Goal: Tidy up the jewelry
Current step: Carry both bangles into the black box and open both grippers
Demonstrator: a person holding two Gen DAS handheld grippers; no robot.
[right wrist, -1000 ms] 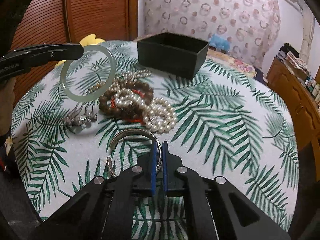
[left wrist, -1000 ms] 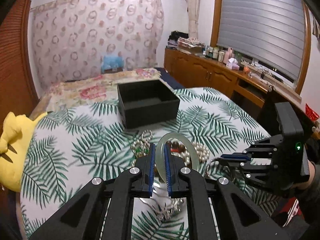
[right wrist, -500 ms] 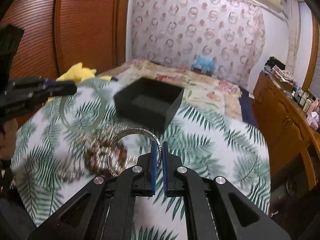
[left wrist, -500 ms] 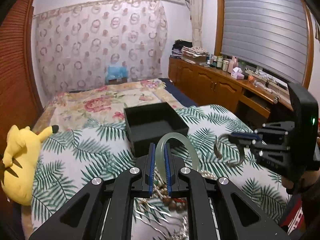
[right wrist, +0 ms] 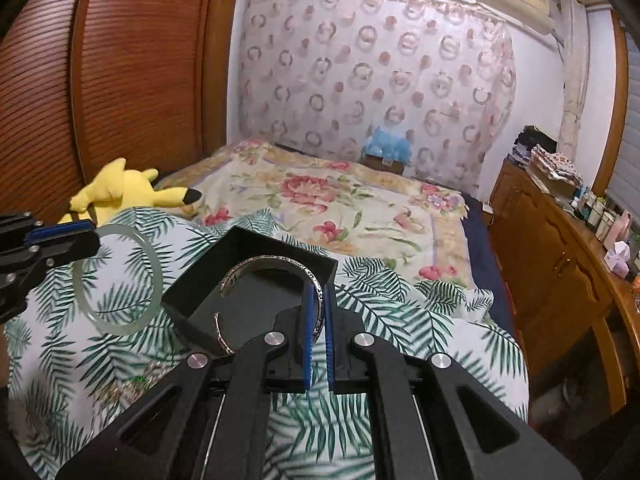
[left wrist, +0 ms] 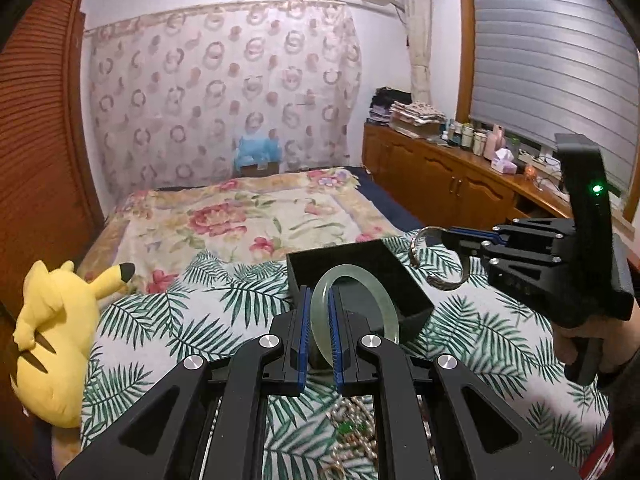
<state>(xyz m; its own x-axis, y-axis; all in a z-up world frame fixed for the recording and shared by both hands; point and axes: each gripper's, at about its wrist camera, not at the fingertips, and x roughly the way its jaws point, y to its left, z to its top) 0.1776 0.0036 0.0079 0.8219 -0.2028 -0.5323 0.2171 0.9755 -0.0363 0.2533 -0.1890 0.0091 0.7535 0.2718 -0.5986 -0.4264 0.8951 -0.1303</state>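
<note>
Both grippers have risen from the jewelry pile toward the black box (left wrist: 360, 276); the left gripper (left wrist: 319, 322) clamps the jade bangle (left wrist: 384, 304), the right gripper (right wrist: 317, 320) pinches the silver cuff (right wrist: 264, 266) above it

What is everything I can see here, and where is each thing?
Pale green jade bangle: one, held in left gripper near the box.
Silver open cuff bracelet: one, held in right gripper over the box.
Black square open box: one, on the palm-leaf cloth.
Heap of beaded jewelry: mixed colours, count unclear, on the cloth below left gripper.
Palm-leaf printed cloth: one, green and white.
Yellow plush toy: one, left edge.
Left gripper: one, black, blue pads.
Right gripper: one, black, blue pads.
</note>
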